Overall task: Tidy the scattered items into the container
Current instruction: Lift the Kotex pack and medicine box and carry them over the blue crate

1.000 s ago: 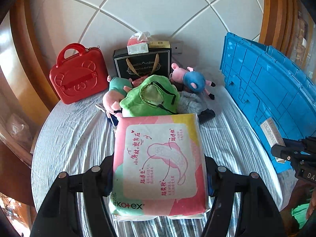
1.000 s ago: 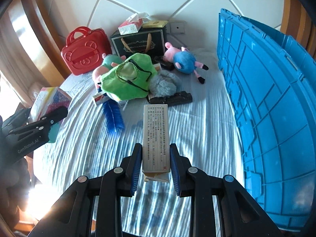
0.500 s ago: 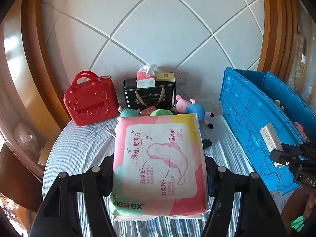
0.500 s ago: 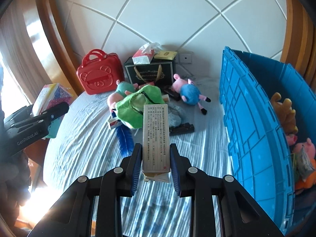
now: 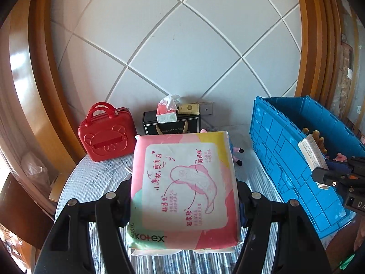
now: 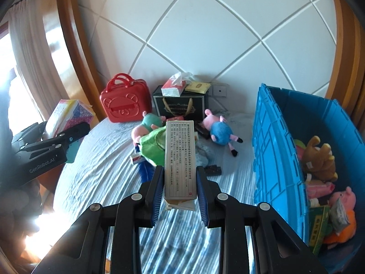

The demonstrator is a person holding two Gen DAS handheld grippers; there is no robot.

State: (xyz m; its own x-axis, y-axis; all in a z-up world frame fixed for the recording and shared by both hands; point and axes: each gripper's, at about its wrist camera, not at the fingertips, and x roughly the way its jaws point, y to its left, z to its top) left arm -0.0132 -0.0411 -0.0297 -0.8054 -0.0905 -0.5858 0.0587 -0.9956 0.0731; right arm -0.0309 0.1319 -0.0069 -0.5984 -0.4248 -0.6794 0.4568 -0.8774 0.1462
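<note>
My left gripper (image 5: 184, 202) is shut on a pink and yellow Kotex pad pack (image 5: 182, 182), held above the striped bed. The pack hides most of the pile behind it. My right gripper (image 6: 180, 189) is shut on a long grey carton (image 6: 180, 157) printed with text, also lifted off the bed. The blue crate (image 6: 273, 150) stands at the right with plush toys and packets inside. On the bed lie a green pouch (image 6: 151, 147), two pig plush toys (image 6: 219, 132) and a blue feather (image 6: 146, 171). In the left wrist view the right gripper (image 5: 330, 180) shows with its carton over the blue crate (image 5: 285, 150).
A red bear-face case (image 6: 126, 104) and a black gift bag (image 6: 180, 105) topped by a tissue pack (image 6: 174, 85) stand against the quilted headboard. A dark flat object (image 6: 213, 171) lies near the crate. Wooden frame curves at both sides. Curtain at far left.
Both grippers have risen with their loads, and both views now take in more headboard and the crate's inside. Neither grip has altered.
</note>
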